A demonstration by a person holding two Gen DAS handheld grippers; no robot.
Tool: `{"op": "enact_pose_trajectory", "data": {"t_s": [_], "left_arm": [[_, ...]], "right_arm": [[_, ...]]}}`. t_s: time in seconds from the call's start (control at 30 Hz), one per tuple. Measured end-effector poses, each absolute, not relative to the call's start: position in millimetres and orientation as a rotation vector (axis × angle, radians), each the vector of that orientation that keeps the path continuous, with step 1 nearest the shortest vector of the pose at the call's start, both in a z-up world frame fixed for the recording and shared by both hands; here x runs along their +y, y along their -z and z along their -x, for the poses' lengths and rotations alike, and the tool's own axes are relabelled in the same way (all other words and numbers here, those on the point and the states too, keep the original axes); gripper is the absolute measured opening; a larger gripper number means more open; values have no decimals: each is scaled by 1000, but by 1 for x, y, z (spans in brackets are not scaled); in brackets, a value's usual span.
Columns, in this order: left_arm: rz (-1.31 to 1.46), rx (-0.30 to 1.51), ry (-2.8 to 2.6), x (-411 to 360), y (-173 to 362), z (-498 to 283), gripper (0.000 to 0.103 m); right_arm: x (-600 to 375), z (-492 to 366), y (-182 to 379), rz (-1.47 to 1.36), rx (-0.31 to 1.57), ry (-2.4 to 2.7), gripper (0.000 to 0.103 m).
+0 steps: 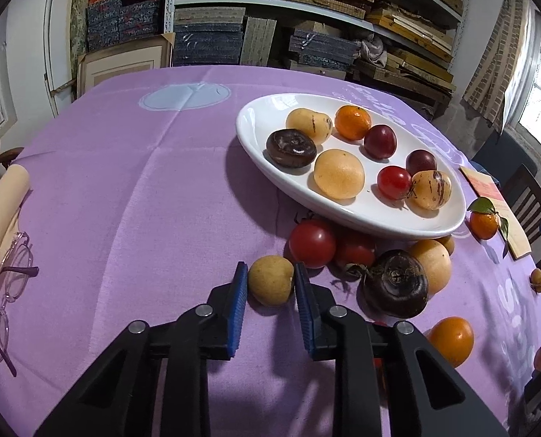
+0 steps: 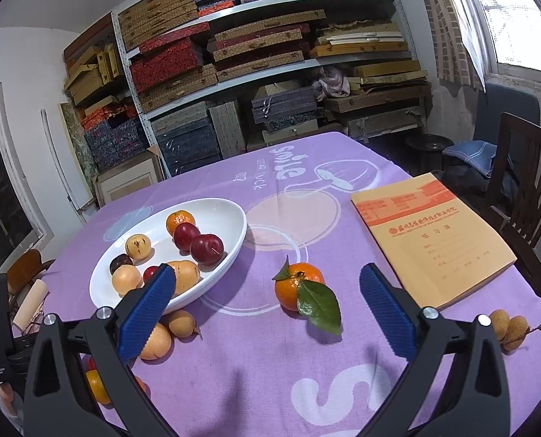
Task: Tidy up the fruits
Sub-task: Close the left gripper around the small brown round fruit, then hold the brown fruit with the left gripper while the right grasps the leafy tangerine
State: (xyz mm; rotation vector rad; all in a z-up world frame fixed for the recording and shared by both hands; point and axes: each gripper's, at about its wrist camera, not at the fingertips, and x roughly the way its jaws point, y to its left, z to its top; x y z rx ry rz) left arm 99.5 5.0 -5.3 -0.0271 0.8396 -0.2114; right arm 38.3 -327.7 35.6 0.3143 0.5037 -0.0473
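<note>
The white oval ceramic dish [image 1: 259,123] on the purple cloth-covered surface [image 1: 125,200] already holds about nine fruits; the job looks roughly half done; the left gripper [image 1: 270,282] has its jaws closed on a small tan round fruit [image 1: 270,279] resting on the cloth near the dish; red tomatoes [image 1: 312,243] lie loose beside it; the right gripper [image 2: 267,300] hangs with jaws wide apart, empty, above a leafy orange mandarin [image 2: 296,287].

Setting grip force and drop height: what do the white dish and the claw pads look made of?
White dish: looks like glazed ceramic, smooth with glossy window reflections; melamine can't be ruled out. Pads on the left claw: blue, finely ribbed and matte, probably rubber or soft plastic.
</note>
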Motion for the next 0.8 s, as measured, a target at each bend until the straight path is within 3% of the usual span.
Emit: {"op": "enact_pose_trajectory", "data": {"t_s": [0.33,0.8], "left_arm": [[56,728,133,27,-17,-47,26],[89,774,152,32,-7,-40,26]], "right_arm": [[-311,-55,-23,-176,652,-47,99],[-320,-74,-4,151,707,-132,99]]}}
